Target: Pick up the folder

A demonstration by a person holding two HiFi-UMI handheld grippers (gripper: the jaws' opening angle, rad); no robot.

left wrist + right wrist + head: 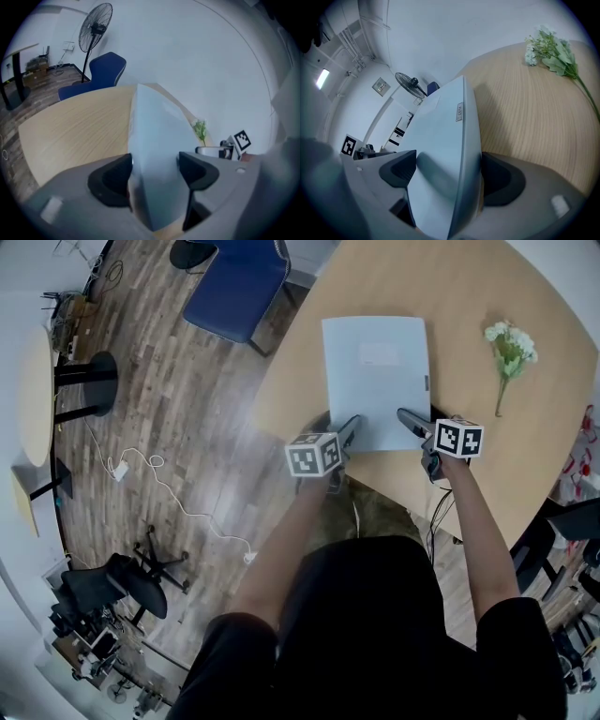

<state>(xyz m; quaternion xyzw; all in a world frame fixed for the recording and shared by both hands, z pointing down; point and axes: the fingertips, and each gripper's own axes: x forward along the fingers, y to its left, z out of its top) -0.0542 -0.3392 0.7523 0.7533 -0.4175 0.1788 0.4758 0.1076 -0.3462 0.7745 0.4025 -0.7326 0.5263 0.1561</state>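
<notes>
A pale blue folder (375,371) lies on the light wooden table (469,287), its near edge at the table's front rim. My left gripper (349,432) is at the folder's near left corner and my right gripper (411,420) at its near right corner. In the left gripper view the folder (154,140) runs between the wide-set jaws of the left gripper (154,168). In the right gripper view the folder (440,140) and its spine sit between the spread jaws of the right gripper (447,173). Neither pair of pads visibly presses on it.
A sprig of white flowers (511,352) lies on the table to the folder's right. A blue chair (234,282) stands past the table's far left edge, a standing fan (96,28) behind it. A white cable (178,498) and a black office chair (122,582) are on the floor at left.
</notes>
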